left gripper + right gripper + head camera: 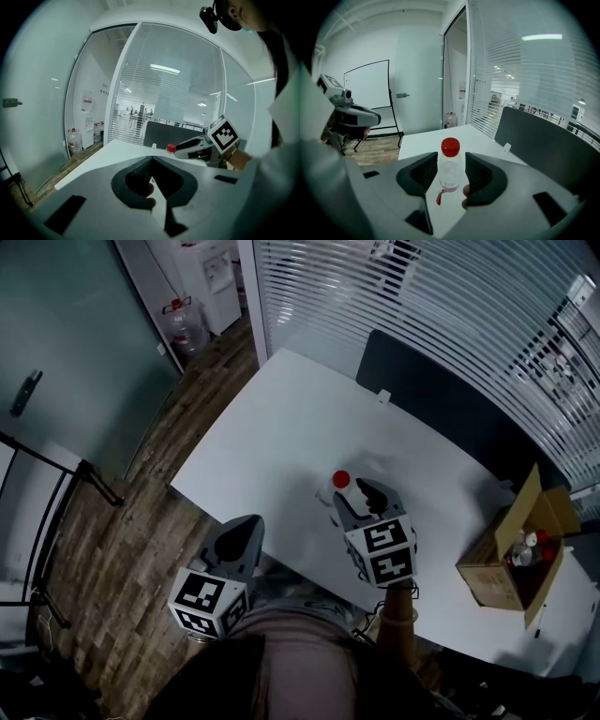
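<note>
A small clear bottle with a red cap (450,166) stands upright between the jaws of my right gripper (451,164), which is shut on its body. In the head view the bottle (340,482) is over the near part of the white table (281,427), with the right gripper (361,493) just behind it. My left gripper (246,526) hangs at the table's near edge, left of the bottle. Its jaws (151,158) are shut, tips meeting, with nothing between them. In the left gripper view the red cap (171,148) and the right gripper show to the right.
An open cardboard box (511,559) with several bottles sits at the table's right end. A dark partition panel (441,399) lines the far edge, with blinds behind it. A water jug (183,324) stands on the wooden floor at left. A whiteboard (368,84) stands further off.
</note>
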A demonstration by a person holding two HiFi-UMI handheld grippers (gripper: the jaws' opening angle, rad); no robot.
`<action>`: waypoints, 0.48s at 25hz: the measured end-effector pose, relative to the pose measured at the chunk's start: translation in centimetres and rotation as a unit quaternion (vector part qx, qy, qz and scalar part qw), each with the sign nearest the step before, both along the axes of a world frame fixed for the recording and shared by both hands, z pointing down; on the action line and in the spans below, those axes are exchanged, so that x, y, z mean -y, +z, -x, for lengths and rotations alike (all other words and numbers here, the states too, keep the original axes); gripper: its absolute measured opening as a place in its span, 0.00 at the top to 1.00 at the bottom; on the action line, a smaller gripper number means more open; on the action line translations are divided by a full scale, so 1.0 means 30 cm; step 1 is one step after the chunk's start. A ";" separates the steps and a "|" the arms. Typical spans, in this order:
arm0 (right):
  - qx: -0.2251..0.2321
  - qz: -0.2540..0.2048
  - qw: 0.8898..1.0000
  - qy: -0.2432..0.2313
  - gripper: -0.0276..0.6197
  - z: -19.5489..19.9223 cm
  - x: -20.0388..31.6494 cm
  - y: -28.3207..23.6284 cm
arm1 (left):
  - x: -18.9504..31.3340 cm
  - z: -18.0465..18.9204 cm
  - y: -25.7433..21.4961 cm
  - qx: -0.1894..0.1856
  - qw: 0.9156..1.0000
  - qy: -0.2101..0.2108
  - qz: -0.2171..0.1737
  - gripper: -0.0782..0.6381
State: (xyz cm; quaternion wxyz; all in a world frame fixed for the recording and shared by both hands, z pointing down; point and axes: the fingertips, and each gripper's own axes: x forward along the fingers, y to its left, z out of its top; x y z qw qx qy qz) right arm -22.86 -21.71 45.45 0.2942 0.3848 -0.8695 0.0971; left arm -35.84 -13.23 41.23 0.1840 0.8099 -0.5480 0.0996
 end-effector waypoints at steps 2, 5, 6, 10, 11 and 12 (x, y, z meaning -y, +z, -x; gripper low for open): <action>-0.003 -0.004 1.000 0.002 0.67 -0.024 -0.008 -0.004 | -0.003 -0.017 -0.010 -0.005 1.000 0.000 -0.002 0.88; 0.002 -0.005 1.000 0.006 0.67 -0.051 -0.024 -0.015 | -0.009 -0.039 -0.022 -0.009 1.000 -0.001 -0.005 0.88; 0.005 -0.004 1.000 0.006 0.67 -0.058 -0.032 -0.019 | -0.014 -0.046 -0.027 -0.010 1.000 -0.001 -0.007 0.88; 0.002 -0.005 1.000 0.004 0.68 -0.084 -0.063 -0.038 | -0.033 -0.071 -0.043 -0.014 1.000 -0.002 -0.012 0.88; 0.003 -0.004 1.000 0.003 0.68 -0.089 -0.071 -0.042 | -0.037 -0.077 -0.045 -0.015 1.000 -0.003 -0.012 0.88; 0.007 -0.004 1.000 0.004 0.68 -0.093 -0.079 -0.047 | -0.042 -0.083 -0.046 -0.016 1.000 -0.004 -0.012 0.88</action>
